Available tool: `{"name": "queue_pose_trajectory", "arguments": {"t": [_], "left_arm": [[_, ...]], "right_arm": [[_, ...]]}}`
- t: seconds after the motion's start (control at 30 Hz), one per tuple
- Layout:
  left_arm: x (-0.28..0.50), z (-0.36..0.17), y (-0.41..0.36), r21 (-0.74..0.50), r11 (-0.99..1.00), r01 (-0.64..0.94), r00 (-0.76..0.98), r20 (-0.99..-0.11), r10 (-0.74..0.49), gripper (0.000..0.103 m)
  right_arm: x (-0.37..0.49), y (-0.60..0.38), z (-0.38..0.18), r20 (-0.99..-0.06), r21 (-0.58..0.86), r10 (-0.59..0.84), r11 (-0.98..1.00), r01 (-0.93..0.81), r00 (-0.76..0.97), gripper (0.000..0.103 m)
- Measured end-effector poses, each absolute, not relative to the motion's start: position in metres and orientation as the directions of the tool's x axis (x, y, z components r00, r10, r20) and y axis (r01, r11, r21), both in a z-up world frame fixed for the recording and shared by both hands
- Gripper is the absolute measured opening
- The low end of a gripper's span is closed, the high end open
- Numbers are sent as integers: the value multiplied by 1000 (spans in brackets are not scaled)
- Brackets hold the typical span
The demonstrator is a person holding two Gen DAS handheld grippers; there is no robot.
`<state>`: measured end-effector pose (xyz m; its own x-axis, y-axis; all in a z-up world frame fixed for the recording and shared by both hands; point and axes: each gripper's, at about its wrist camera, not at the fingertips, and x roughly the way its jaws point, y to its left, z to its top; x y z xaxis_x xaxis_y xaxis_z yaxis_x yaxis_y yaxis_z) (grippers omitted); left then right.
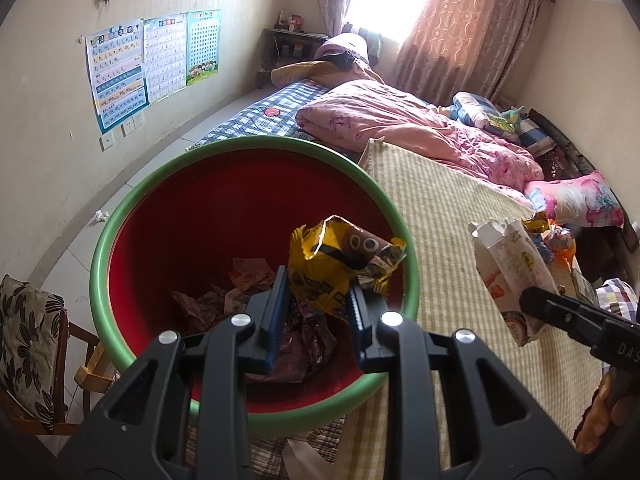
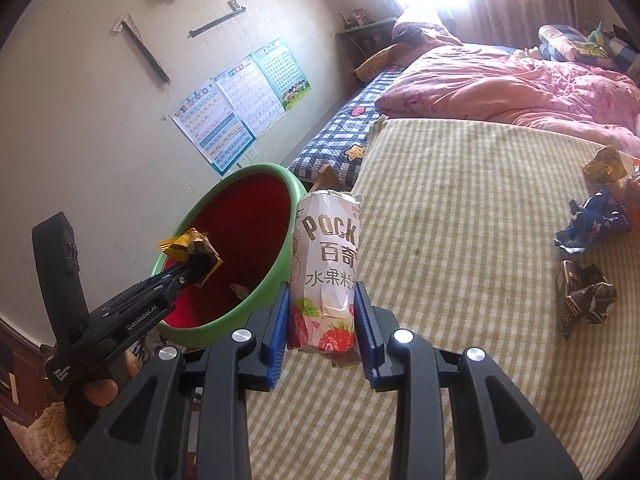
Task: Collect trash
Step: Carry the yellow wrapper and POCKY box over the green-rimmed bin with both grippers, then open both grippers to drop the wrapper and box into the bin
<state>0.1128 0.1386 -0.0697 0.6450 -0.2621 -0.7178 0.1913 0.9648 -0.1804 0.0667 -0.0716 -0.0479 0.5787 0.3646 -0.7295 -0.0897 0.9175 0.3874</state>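
Over the red bin, our left gripper pinches a yellow wrapper. Our right gripper squeezes a pink Pocky box just beside the bin, above the striped bed mat, where more wrappers lie.

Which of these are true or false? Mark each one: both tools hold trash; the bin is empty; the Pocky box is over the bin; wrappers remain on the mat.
1. Both tools hold trash. True: the left tool grips a yellow wrapper, the right tool a Pocky box.
2. The bin is empty. False: crumpled wrappers lie inside.
3. The Pocky box is over the bin. False: it is beside it, above the striped mat.
4. Wrappers remain on the mat. True: a blue wrapper among them.
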Motion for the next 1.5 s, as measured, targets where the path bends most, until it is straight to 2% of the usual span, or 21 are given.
{"name": "queue_pose_trajectory", "arguments": {"t": [0.6, 1.07, 1.13, 1.2, 1.3, 1.5], "left_arm": [[129, -79, 140, -181, 963, 198, 634, -726, -267, 26], [133, -85, 172, -157, 978, 138, 642, -738, -209, 26], [133, -85, 175, -147, 981, 124, 645, -740, -192, 34], [131, -84, 177, -140, 984, 105, 658, -732, -175, 61], [129, -83, 181, -141, 986, 84, 672, -723, -160, 67], [129, -81, 174, -142, 987, 74, 675, -722, -154, 68]], "right_arm": [[87, -59, -45, -725, 394, 384, 912, -113, 572, 30], [126, -14, -47, -709, 439, 475, 876, -202, 521, 32], [130, -8, -48, -704, 452, 494, 866, -214, 511, 36], [132, -4, -47, -695, 468, 509, 856, -218, 508, 54], [130, -7, -43, -683, 469, 505, 857, -214, 527, 58], [120, -40, -36, -684, 432, 430, 890, -147, 589, 60]]}}
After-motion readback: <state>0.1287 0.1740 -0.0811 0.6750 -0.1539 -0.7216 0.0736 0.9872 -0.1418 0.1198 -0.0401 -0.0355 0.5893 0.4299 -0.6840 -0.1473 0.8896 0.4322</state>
